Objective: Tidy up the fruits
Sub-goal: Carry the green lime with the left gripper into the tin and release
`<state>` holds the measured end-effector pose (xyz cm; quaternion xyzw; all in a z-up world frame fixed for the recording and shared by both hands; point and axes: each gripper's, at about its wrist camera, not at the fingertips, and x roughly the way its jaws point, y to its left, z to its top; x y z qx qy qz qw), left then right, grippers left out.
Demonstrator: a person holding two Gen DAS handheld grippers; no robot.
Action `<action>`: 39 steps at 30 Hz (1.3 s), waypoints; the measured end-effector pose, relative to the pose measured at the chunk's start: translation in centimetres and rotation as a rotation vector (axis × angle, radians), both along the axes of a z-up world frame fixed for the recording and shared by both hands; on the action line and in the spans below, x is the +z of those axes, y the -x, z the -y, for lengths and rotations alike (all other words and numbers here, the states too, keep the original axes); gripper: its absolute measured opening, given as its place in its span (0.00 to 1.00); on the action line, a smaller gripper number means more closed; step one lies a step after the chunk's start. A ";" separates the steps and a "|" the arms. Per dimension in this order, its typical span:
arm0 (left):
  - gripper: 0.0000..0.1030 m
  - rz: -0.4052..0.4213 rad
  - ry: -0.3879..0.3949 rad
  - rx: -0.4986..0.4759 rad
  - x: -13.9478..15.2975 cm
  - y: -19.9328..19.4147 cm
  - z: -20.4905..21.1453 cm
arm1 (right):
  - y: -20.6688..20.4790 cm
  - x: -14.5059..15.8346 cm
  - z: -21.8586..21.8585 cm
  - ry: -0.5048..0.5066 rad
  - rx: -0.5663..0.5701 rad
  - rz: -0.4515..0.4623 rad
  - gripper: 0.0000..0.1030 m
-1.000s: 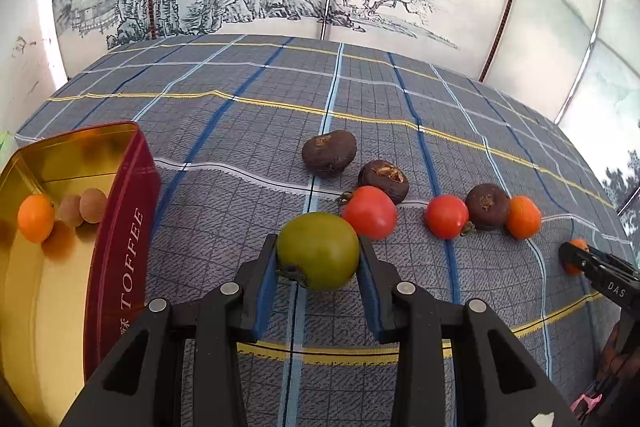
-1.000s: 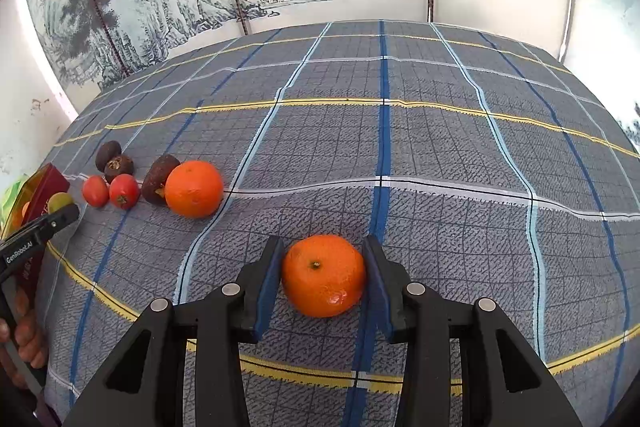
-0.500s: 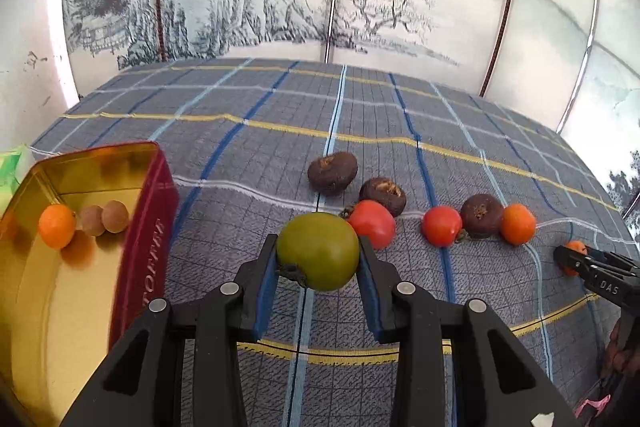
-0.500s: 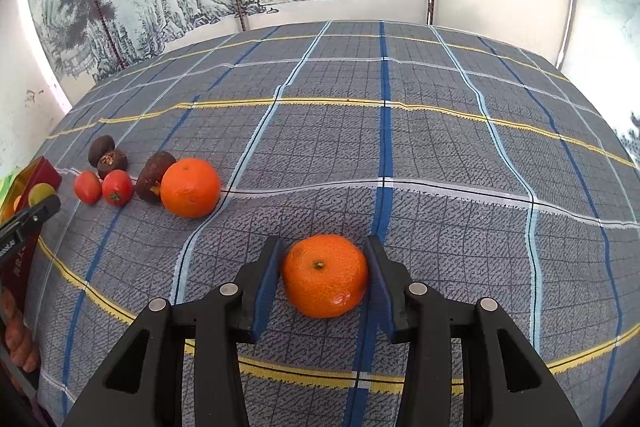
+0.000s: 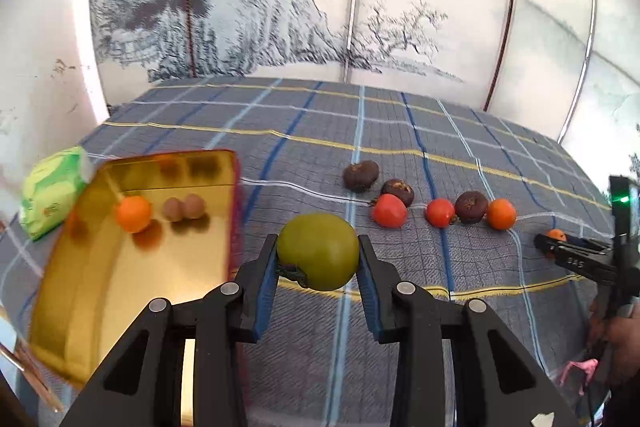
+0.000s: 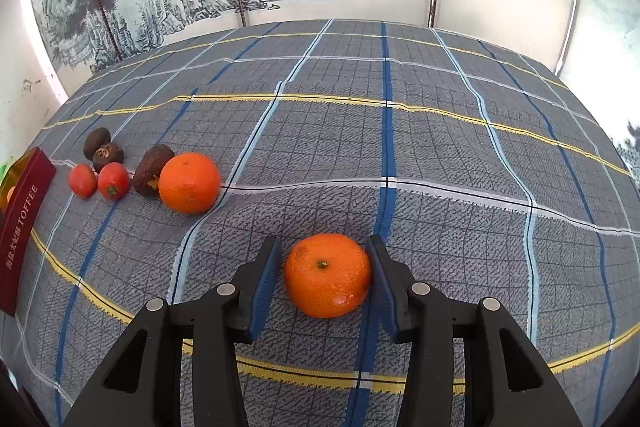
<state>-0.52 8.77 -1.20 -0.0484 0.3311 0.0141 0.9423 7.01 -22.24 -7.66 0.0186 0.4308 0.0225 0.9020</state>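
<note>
Gripping a green tomato (image 5: 318,251), the left tool (image 5: 319,267) has both blue pads pressed on the fruit's sides and carries it clear of the plaid cloth (image 5: 400,147) that covers the bench. Landmark: the gold toffee tin (image 5: 120,287), red on the outside, lying open.

- Green tomato: just right of the tin's red wall, above the cloth.
- Inside the tin: one small orange fruit (image 5: 133,213) and two small brown round fruits (image 5: 185,207), side by side near the far wall.
- Beyond the tin's far left corner: a green packet (image 5: 52,195).
- Well right of the tin, in a loose row on the cloth: two dark brown wrinkled fruits (image 5: 361,175), a red tomato (image 5: 389,211), a second red tomato (image 5: 440,213), another dark fruit (image 5: 471,207), then an orange (image 5: 501,214).

Right tool (image 6: 322,277): farthest from the tin. Its jaws have just been opening and stand apart around a mandarin (image 6: 327,275), which sits on the cloth between them. A gap shows at the left pad; whether the right pad touches the peel cannot be told.
</note>
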 end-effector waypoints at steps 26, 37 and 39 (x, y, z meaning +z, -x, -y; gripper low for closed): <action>0.32 -0.047 -0.182 0.182 0.5 0.8 -11.5 | -0.1 -0.1 -0.9 0.038 0.015 -0.006 0.52; 0.32 -0.107 -0.211 0.222 -2.1 -0.3 -14.3 | -0.2 -0.2 -0.8 0.043 0.011 -0.009 0.57; 0.32 -0.113 -0.211 0.228 -2.5 -0.5 -14.6 | -0.2 -0.2 -0.8 0.045 0.008 -0.011 0.58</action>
